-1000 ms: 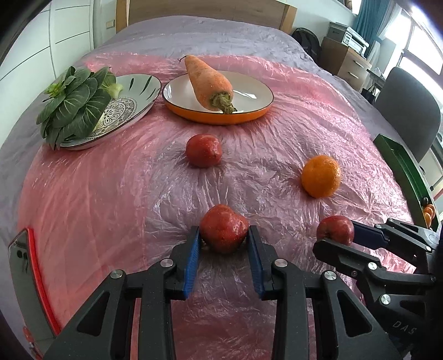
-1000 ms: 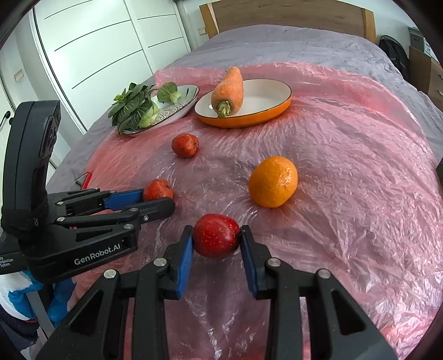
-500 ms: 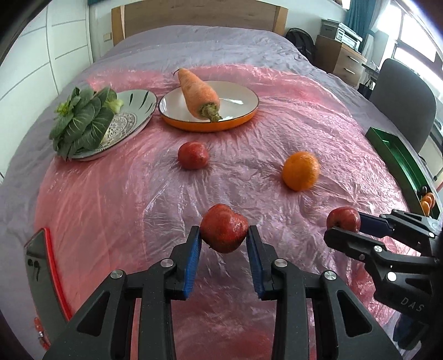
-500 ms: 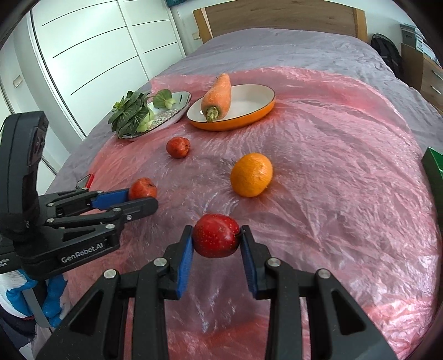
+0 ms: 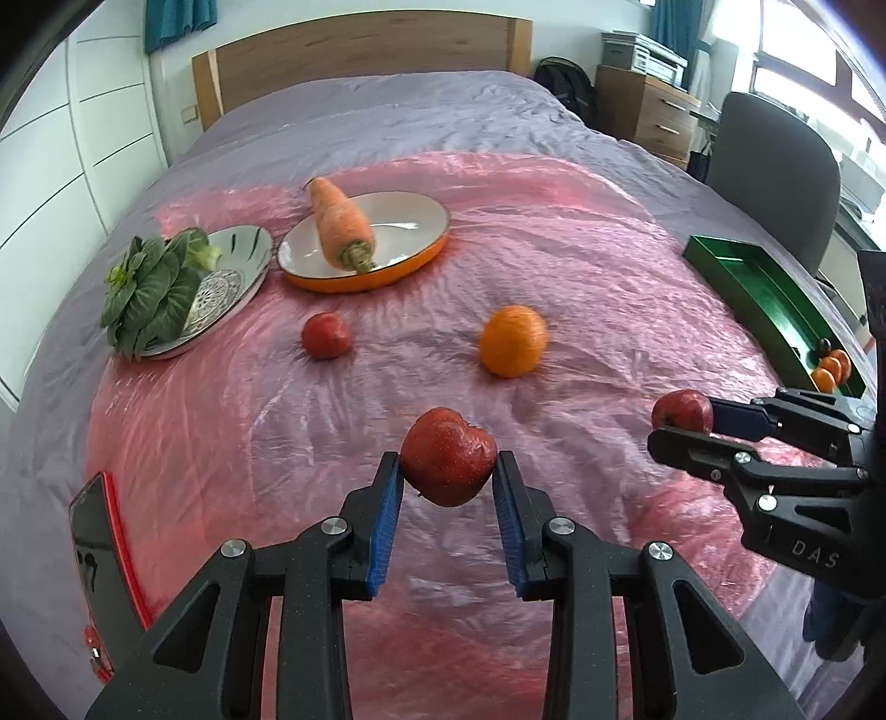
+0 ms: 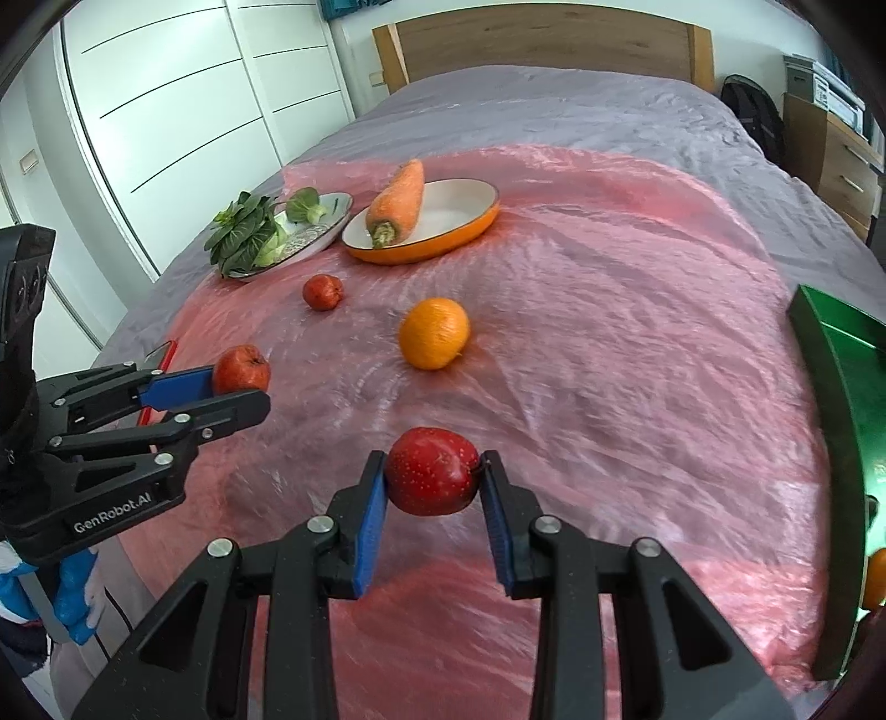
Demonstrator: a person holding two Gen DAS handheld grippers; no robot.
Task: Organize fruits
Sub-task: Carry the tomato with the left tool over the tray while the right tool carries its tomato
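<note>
Apples in transit: left tongs (image 5: 447, 487) clamp a dimpled red apple (image 5: 448, 457), right tongs (image 6: 432, 484) a smoother red apple (image 6: 433, 471), both above the bed's pink sheet (image 5: 581, 288). Steady carriage toward the green tray (image 5: 775, 310) at right suits; release low.

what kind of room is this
A bedroom, most likely: the work surface is a bed with a wooden headboard, beside white wardrobe doors and a wooden dresser.
</note>
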